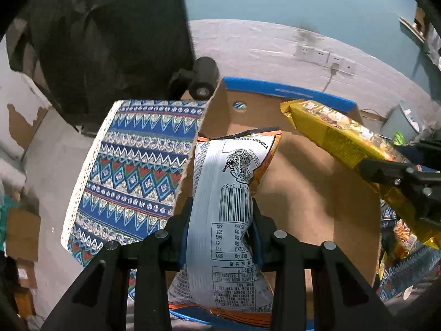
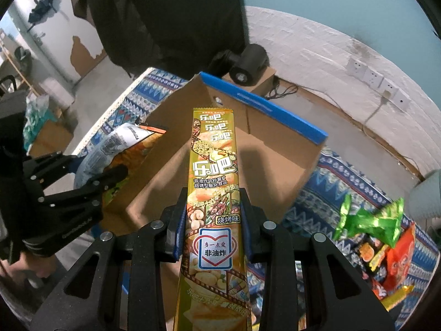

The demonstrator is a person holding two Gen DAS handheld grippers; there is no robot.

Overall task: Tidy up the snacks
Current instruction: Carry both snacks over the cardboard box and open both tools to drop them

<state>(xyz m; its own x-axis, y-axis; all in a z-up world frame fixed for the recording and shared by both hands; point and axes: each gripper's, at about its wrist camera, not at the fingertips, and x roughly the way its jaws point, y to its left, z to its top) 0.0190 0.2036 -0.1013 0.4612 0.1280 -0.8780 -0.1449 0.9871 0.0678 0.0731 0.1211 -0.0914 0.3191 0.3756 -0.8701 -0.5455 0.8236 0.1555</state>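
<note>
L gripper (image 1: 220, 220) is clamped on a silver-backed chip bag (image 1: 223, 207), fingers pinching it mid-length w/ the barcode side up; bag's sealed top end points to 12 o'clock, out over the open cardboard box (image 1: 317, 193). In the R wrist view the same gripper (image 2: 110, 182) comes in from 9 o'clock, roughly level, bag (image 2: 118, 149) sticking out twd the box's near-left wall.

R gripper (image 2: 213, 220) is closed tight on a long yellow snack pack (image 2: 213, 165), held lengthwise along the fingers, its top end pointing to 12 o'clock above the box interior (image 2: 261, 160). From the L wrist view that gripper (image 1: 391, 176) enters at 3 o'clock, angled, w/ the pack (image 1: 330, 129) running up-left twd 10–11 o'clock over the box.

Box has a blue-edged flap (image 2: 261, 104) at the far side, and sits on a blue patterned cloth (image 1: 132, 165). More snacks lie on the cloth at 4 o'clock in the R view: a green wrapper (image 2: 369, 220) and an orange-red packet (image 2: 399, 256). A black cylinder (image 2: 248, 66) sits behind the box at 12 o'clock.
</note>
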